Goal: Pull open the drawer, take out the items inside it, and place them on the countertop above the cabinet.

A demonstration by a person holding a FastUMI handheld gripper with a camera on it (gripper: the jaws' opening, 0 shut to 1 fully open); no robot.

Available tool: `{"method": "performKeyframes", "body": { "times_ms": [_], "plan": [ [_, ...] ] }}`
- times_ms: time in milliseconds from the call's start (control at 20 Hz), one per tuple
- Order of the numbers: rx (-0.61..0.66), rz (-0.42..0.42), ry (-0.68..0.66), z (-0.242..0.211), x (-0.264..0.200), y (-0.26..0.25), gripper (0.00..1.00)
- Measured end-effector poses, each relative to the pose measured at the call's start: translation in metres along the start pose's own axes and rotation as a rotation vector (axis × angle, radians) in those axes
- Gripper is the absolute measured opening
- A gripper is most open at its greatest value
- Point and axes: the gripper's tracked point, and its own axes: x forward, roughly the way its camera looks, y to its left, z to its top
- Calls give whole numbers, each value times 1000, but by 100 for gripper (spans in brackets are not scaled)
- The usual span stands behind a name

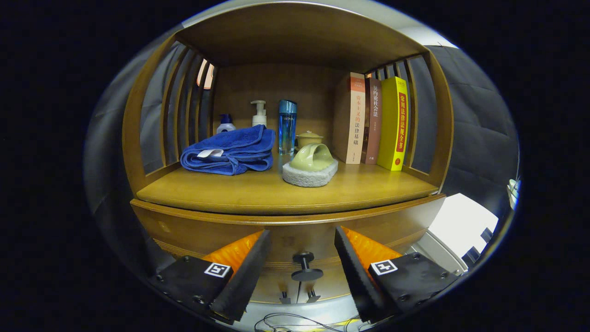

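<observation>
The gripper (pixel 302 249) had its fingers spread apart, clamped on nothing, with the drawer (pixel 286 226) closed just ahead and its dark knob (pixel 304 265) between them. A blue towel (pixel 228 151) lay on the countertop (pixel 258 191) above

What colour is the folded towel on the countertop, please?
The folded towel is blue, with a small white tag; it shows best in the gripper view.
</observation>
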Motion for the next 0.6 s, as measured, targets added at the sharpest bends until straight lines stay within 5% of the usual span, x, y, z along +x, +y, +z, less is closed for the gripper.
{"method": "performKeyframes", "body": {
  "times_ms": [350,600],
  "plan": [
    [45,-12,32,-14,-1,-2,94],
    [48,5,-7,24,-7,0,94]
  ]
}}
